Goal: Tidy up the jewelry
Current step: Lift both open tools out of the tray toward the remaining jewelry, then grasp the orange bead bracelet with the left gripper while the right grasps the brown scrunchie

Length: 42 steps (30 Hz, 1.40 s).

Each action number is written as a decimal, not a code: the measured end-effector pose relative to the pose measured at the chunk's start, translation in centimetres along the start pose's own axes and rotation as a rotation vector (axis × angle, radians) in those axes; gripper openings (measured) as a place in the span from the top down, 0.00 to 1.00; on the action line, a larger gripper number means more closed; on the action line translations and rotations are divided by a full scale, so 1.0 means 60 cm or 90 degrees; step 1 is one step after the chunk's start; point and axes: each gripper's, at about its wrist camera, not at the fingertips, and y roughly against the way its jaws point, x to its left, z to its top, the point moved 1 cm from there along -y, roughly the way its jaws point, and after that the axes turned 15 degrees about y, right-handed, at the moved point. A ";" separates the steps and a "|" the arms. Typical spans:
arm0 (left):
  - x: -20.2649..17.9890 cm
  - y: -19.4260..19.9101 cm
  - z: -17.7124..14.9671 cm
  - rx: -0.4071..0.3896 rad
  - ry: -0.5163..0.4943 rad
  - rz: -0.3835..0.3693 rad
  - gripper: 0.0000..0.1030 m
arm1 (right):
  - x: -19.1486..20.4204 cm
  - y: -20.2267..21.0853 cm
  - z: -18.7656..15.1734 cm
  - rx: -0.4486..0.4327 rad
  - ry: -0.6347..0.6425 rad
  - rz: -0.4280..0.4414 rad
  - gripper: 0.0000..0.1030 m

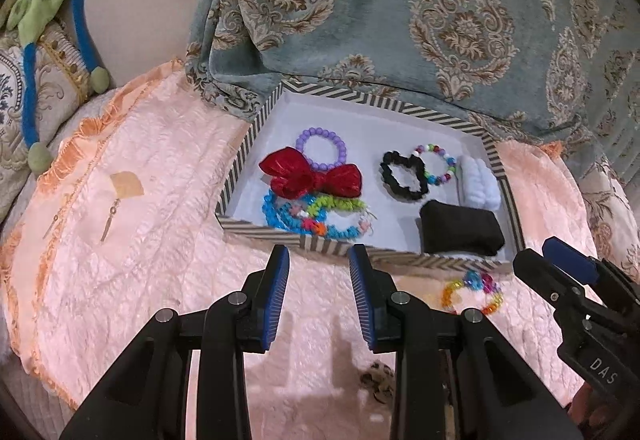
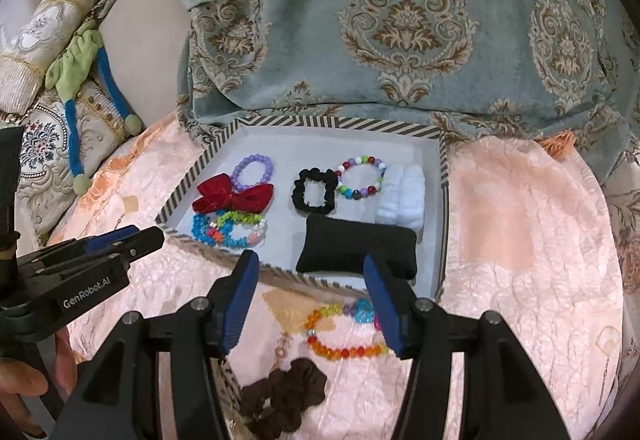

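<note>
With both claws apart and empty, we have most pieces in the striped box point(image 2: 442, 199), leaving the rainbow bracelet point(image 2: 344, 332) and brown scrunchie point(image 2: 284, 392) outside.

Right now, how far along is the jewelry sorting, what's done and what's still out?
Mostly done: the striped tray already holds the red bow, purple bracelet, black scrunchie and black cushion. Nothing is in hand; the left gripper and right gripper are both open. Left outside on the pink cloth: the rainbow bracelet, brown scrunchie and gold earrings.
</note>
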 end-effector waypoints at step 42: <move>-0.059 -0.081 -0.088 0.223 0.044 -0.141 0.80 | -0.050 0.001 -0.179 0.090 -0.041 0.100 0.84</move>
